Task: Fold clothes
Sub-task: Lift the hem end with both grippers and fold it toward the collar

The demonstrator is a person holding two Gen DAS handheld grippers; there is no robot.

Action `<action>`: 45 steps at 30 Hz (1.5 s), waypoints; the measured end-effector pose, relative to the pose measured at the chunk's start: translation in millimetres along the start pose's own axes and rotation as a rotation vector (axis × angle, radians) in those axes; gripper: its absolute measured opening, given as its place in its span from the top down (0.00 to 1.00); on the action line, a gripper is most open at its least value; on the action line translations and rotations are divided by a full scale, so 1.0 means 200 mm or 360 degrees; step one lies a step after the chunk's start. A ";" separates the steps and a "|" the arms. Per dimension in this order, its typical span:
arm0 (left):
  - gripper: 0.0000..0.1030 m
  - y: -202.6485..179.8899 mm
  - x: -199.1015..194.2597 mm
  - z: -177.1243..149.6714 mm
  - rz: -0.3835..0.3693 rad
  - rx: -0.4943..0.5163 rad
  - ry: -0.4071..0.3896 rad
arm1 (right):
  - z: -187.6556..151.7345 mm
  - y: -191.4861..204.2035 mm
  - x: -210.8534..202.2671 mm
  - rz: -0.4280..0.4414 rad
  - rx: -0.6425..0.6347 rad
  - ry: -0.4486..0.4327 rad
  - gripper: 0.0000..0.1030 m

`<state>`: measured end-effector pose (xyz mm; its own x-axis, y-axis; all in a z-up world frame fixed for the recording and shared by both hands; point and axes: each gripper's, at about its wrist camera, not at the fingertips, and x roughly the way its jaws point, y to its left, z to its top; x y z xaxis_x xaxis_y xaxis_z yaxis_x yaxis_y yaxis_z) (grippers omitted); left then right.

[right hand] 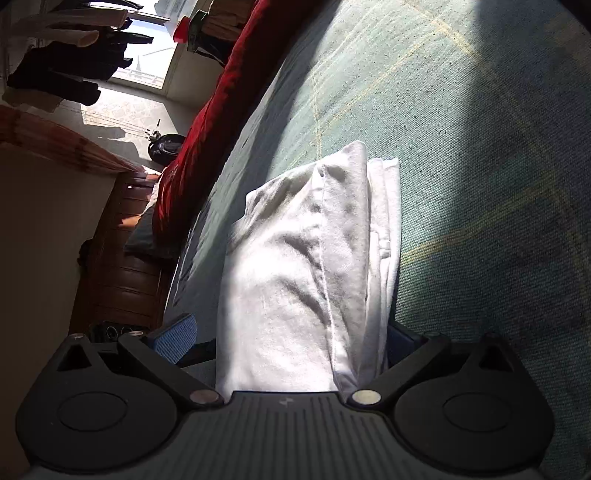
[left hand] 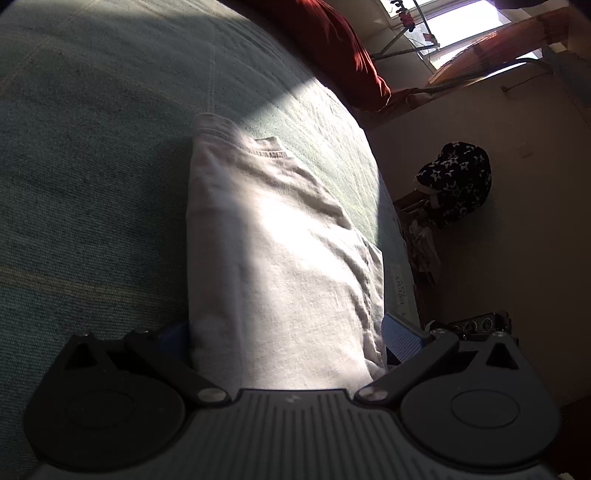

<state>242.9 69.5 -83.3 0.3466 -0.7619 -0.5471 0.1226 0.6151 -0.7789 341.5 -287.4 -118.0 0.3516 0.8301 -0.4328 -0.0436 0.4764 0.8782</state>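
A folded white garment (left hand: 273, 229) lies on the green bedspread (left hand: 92, 166), half in sunlight. In the left wrist view it runs straight between the blue-padded fingers (left hand: 400, 338) of my left gripper (left hand: 286, 332), which stands open around its near end; the left pad is mostly hidden behind the cloth. From the other end, the right wrist view shows the same white garment (right hand: 295, 266) with stacked layers on its right side. My right gripper (right hand: 288, 339) is open around it, and a gap shows between the left pad (right hand: 177, 339) and the cloth.
A red blanket (right hand: 207, 140) lies along the far side of the bedspread (right hand: 480, 184). The bed edge drops to the floor beside the garment, where a star-patterned bag (left hand: 458, 181) sits. A wooden dresser (right hand: 122, 266), hanging clothes (right hand: 70, 66) and a bright window (left hand: 454, 22) are beyond.
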 end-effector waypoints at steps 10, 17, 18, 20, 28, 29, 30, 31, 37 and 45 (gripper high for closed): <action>0.01 0.01 0.08 0.10 -0.0063 -0.0070 0.0038 | 0.10 0.02 0.11 0.0020 0.0059 -0.0041 0.00; 0.01 -0.01 0.05 0.05 -0.0097 -0.0053 0.0049 | -0.02 0.03 0.09 0.0087 -0.0010 0.0072 0.00; 0.01 -0.01 0.06 0.05 -0.0095 -0.0055 0.0047 | -0.02 0.03 0.10 0.0096 -0.0011 0.0071 0.00; 0.01 -0.02 0.07 0.07 -0.0092 -0.0060 0.0045 | 0.02 0.01 0.11 0.0139 0.0040 0.0041 0.00; 0.01 -0.04 0.04 0.08 -0.0190 -0.0097 -0.0015 | 0.03 0.05 0.09 0.0249 0.0060 -0.0061 0.00; 0.01 -0.05 0.04 0.08 -0.0188 -0.0087 -0.0015 | 0.03 0.04 0.09 0.0268 0.0070 -0.0071 0.00; 0.01 -0.07 0.04 0.08 -0.0180 -0.0073 -0.0013 | 0.03 0.05 0.08 0.0268 0.0074 -0.0077 0.00; 0.01 -0.08 0.04 0.08 -0.0172 -0.0059 -0.0011 | 0.03 0.05 0.09 0.0266 0.0072 -0.0081 0.00; 0.01 -0.12 -0.03 0.08 -0.0159 0.0013 -0.0035 | 0.02 0.16 0.09 0.0283 0.0002 -0.0072 0.00; 0.01 -0.08 -0.26 0.05 -0.0150 0.0026 -0.0126 | -0.02 0.31 0.16 0.0294 -0.0090 -0.0015 0.00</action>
<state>232.7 102.0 -39.0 0.4051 -0.7986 -0.4452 0.1729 0.5450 -0.8204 346.2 -230.4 -78.1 0.3416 0.9023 -0.2629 -0.1608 0.3318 0.9296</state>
